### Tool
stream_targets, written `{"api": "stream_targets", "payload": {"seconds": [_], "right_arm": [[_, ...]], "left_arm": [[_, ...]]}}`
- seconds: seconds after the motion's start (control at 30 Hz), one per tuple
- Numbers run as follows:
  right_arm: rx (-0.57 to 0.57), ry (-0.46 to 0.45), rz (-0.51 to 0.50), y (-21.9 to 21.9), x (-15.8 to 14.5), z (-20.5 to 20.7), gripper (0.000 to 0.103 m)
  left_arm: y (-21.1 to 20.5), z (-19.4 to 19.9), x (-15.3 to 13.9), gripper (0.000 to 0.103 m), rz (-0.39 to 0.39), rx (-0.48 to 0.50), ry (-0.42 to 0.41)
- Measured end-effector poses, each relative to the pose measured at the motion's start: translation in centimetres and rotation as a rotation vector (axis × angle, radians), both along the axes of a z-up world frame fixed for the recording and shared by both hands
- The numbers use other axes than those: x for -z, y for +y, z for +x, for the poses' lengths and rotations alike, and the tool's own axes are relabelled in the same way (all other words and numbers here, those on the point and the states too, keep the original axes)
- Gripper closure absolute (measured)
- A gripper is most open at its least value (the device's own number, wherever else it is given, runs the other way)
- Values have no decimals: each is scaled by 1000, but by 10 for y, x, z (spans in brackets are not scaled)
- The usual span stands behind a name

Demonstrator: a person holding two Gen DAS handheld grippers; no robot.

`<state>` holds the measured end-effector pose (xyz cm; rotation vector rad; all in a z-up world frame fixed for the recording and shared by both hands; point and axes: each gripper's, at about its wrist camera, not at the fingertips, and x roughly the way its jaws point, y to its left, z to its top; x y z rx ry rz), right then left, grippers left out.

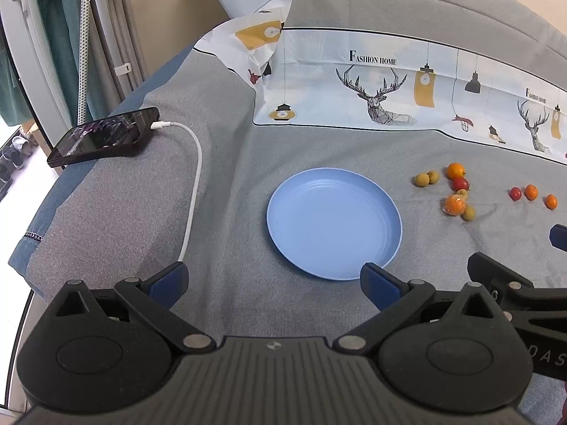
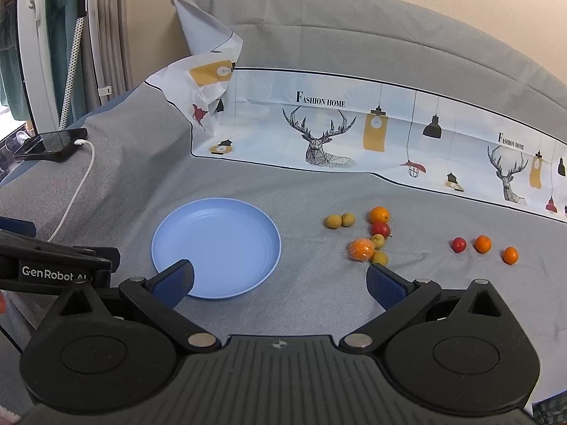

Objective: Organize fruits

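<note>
Fruits lie scattered on the grey cloth to the right of your blue plate, which holds nothing. Nearest the plate sit two yellow-green longans, touching. Beyond them a cluster: an orange kumquat at the back, a red cherry tomato just in front of it, a wrapped orange fruit and two more small yellow-green fruits beside it. Well apart to the right stand a second cherry tomato and two small oranges. Your left gripper hangs before the plate's near rim, jaws wide and holding nothing. Your right gripper hovers between plate and cluster, jaws equally wide, empty. A phone with a white cable rests far left.
</note>
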<state>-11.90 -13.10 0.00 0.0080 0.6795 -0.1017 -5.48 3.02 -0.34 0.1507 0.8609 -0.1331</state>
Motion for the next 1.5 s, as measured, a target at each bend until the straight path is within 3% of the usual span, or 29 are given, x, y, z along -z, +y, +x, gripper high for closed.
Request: {"api": "stream_targets", "payload": {"seconds": [0.63, 1.07, 1.33, 1.5], "right_arm": [[12, 12, 34, -9, 5, 2, 0], [117, -34, 112, -59, 18, -6, 0], [290, -130, 96, -129, 22, -26, 0], [420, -117, 62, -185, 31, -34, 0]], "left_arm": [[-8, 2, 5, 0, 25, 14, 14], [-52, 4, 10, 0, 81, 87, 19], [-110, 11, 6, 0, -16, 189, -11], [-167, 19, 9, 0, -90, 244, -63]]}}
